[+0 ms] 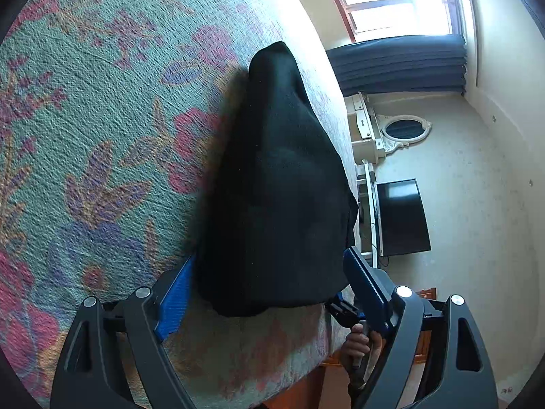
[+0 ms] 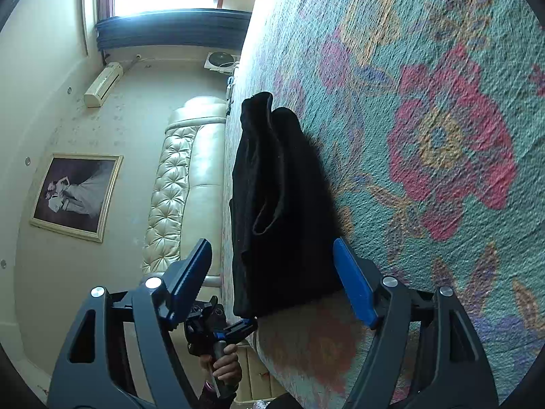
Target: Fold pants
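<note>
The black pants (image 1: 276, 184) lie folded in a thick bundle on the floral bedspread (image 1: 102, 119). My left gripper (image 1: 272, 289) is open, its blue fingers on either side of the bundle's near end, not closed on it. In the right wrist view the pants (image 2: 282, 204) show stacked layers with a fold edge. My right gripper (image 2: 276, 279) is open too, its fingers either side of the bundle's near end. Each view shows the other gripper held in a hand below the bundle: the right one (image 1: 344, 310), the left one (image 2: 218, 327).
The bedspread (image 2: 425, 136) covers the bed and drops off at its edge near both grippers. Beyond the bed are a dark TV (image 1: 403, 218), a white dresser with an oval mirror (image 1: 405, 129), a window with a blue curtain (image 1: 398, 61), a tufted cream headboard (image 2: 184, 191) and a framed photo (image 2: 76, 196).
</note>
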`<state>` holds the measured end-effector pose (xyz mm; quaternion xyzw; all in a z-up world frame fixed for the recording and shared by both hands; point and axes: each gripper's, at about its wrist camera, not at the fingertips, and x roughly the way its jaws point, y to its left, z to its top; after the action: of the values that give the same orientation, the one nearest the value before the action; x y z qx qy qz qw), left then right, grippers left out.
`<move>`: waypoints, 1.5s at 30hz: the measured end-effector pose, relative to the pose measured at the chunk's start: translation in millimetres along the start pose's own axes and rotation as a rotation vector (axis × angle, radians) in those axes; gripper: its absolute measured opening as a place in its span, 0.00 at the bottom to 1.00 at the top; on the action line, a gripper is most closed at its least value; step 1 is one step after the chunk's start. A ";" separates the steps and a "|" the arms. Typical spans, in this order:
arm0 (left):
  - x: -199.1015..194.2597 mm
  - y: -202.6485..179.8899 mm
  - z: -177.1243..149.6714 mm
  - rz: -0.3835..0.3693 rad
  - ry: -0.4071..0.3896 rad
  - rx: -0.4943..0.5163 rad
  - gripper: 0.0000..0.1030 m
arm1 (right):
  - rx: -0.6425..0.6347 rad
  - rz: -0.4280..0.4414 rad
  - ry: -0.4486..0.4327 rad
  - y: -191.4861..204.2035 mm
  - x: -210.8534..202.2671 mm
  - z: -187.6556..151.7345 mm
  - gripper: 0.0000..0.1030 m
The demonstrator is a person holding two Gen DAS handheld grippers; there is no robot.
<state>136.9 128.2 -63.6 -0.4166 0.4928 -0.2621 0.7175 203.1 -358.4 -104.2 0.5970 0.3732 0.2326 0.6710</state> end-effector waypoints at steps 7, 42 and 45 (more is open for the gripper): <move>5.5 -3.1 -0.7 0.033 -0.056 -0.022 0.66 | -0.068 -0.071 0.000 9.8 14.1 -7.8 0.75; 10.5 -25.9 -4.1 0.271 -0.080 0.095 0.36 | -0.052 -0.120 0.016 16.8 12.6 -23.7 0.30; 10.7 -29.7 -6.5 0.282 -0.083 0.102 0.36 | -0.050 -0.120 0.014 15.2 10.5 -25.5 0.30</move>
<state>135.9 102.3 -44.5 -0.3170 0.5024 -0.1659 0.7871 191.7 -331.7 -92.0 0.5552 0.4070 0.2054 0.6956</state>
